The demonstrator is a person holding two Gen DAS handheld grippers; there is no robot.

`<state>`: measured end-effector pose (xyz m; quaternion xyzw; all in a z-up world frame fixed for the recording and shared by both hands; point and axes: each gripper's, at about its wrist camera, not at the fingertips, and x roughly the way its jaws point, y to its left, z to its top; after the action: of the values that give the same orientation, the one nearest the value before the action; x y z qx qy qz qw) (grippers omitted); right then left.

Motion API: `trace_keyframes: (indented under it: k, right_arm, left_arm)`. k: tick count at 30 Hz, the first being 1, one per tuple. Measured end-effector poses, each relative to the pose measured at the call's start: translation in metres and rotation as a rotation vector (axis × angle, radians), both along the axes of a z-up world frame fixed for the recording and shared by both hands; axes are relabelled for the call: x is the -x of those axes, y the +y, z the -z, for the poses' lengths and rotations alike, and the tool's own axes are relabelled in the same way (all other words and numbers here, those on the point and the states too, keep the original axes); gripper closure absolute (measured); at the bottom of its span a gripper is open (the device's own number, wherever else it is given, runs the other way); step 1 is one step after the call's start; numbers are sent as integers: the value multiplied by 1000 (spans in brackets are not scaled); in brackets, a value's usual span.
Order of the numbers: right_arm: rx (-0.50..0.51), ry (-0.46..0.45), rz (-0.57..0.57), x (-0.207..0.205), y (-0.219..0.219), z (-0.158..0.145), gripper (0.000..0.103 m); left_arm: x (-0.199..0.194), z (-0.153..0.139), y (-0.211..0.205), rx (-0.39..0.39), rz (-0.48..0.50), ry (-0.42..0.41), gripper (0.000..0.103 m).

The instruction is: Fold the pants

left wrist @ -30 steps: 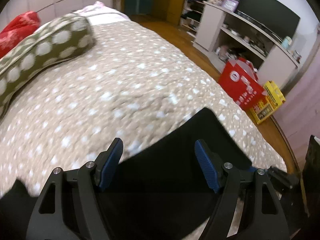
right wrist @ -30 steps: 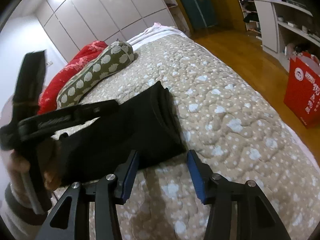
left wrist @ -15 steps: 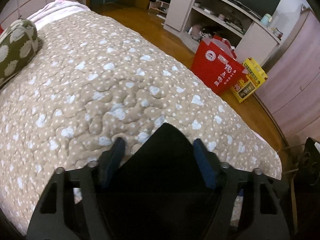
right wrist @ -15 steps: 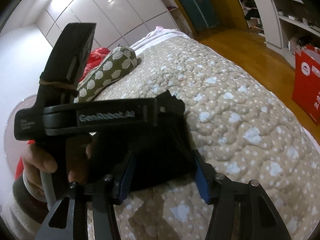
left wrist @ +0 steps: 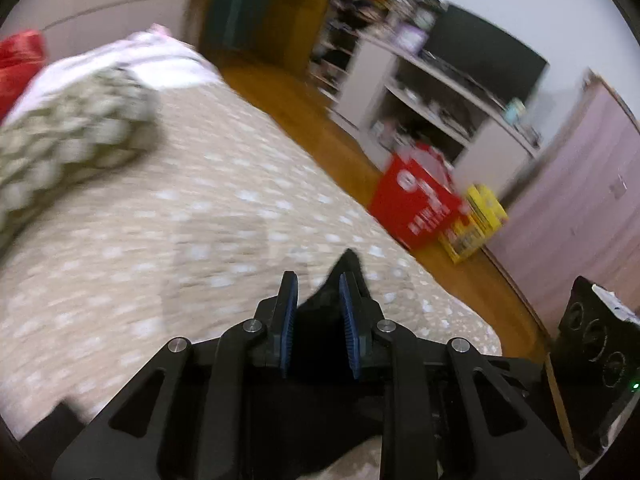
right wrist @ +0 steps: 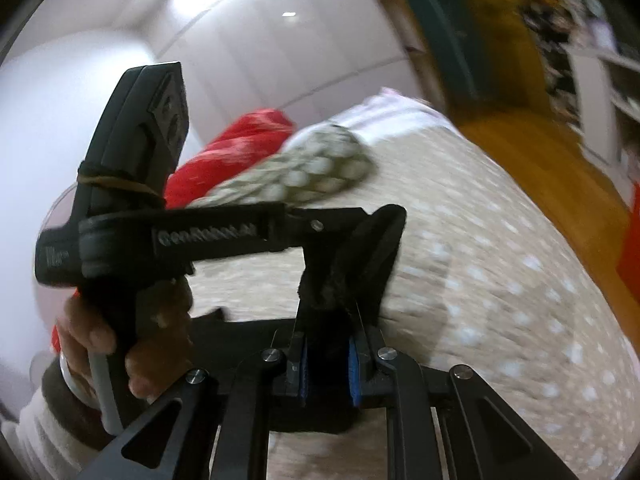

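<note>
Above dotted quilt (left wrist: 168,208), bunched black pants (right wrist: 360,256).

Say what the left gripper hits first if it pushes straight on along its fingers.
Probably the spotted bedspread. The left gripper, shut on a corner of the black pants, points down across the bed; nothing else shows in that line, though blur leaves depth unclear.
</note>
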<state>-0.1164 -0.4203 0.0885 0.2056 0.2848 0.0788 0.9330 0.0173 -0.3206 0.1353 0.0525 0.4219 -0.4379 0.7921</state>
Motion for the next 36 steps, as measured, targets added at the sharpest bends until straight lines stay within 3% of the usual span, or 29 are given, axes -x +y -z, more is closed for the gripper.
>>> trace_keyframes:
  k: [5, 9, 10, 12, 15, 18, 20, 23, 28, 32, 36]
  right_arm:
    - [24, -12, -182, -22, 82, -7, 89]
    - [22, 60, -318, -46, 150, 22, 85]
    - [21, 114, -365, -56, 173, 39, 85]
    - [41, 229, -427, -65, 198, 61, 68]
    - [28, 168, -491, -48, 193, 47, 65]
    - [32, 88, -392, -28, 150, 20, 64]
    - [57, 50, -282, -22, 119, 9, 64]
    - [162, 123, -157, -36, 93, 18, 67]
    - [205, 197, -132, -59, 90, 47, 74]
    - [301, 201, -96, -80, 104, 62, 74]
    - [299, 213, -108, -79, 100, 53, 74]
  left_arm:
    - [-6, -9, 119, -1, -229, -17, 83]
    - [-4, 20, 189, -78, -409, -8, 74]
    - [-2, 30, 200, -85, -440, 14, 74]
    - [-1, 46, 217, -93, -482, 61, 74]
    - [12, 63, 233, -116, -546, 62, 74]
    - [23, 72, 237, -97, -555, 68, 72]
    - [27, 77, 234, -64, -548, 109, 65]
    - [31, 83, 221, -53, -544, 120, 65]
    - [33, 95, 201, -151, -570, 87, 61]
    - [32, 102, 202, -145, -602, 90, 54]
    - [36, 102, 202, -150, -608, 78, 54]
